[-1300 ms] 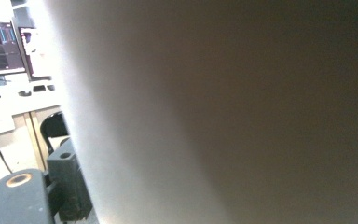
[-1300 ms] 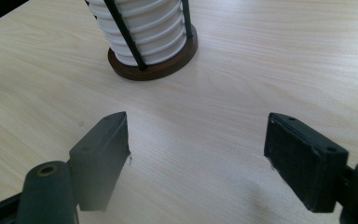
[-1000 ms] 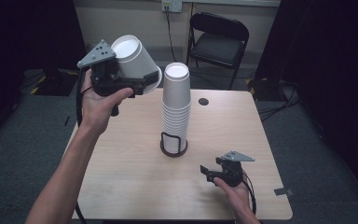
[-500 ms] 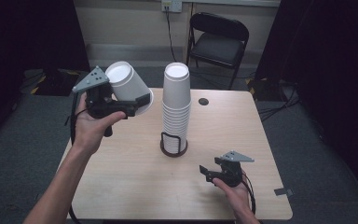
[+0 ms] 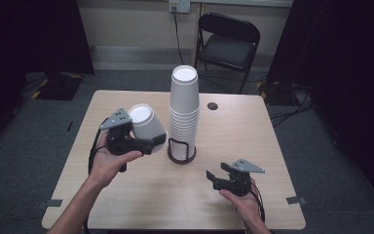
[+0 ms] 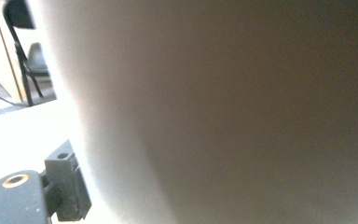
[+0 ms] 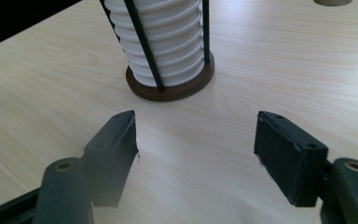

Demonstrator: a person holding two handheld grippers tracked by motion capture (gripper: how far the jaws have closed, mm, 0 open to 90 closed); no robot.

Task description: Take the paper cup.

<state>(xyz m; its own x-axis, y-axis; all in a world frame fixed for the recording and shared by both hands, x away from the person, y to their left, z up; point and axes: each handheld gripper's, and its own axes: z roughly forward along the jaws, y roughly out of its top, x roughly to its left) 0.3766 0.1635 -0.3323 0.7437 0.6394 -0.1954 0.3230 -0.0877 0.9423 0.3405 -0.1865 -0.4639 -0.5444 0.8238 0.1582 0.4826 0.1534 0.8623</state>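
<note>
A white paper cup [image 5: 147, 125] sits clamped in the left claw [image 5: 151, 144], tilted with its closed bottom up and away from the person, low over the bench [image 5: 253, 146] and just beside the tall stack of cups [image 5: 183, 109]; in the left gripper view the cup's wall [image 6: 242, 112] looms close and blurred; the stack stands in a dark round holder [image 5: 181, 153] mid-bench; the right claw [image 5: 213, 178] rests near the front edge, nothing between its jaws, which have just been closing yet stand wide apart; a black chair [image 5: 228, 41] stands beyond.

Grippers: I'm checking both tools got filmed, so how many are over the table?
2: the left tool grips a white paper cup left of the cup stack; the right tool sits open near the front edge.
</note>
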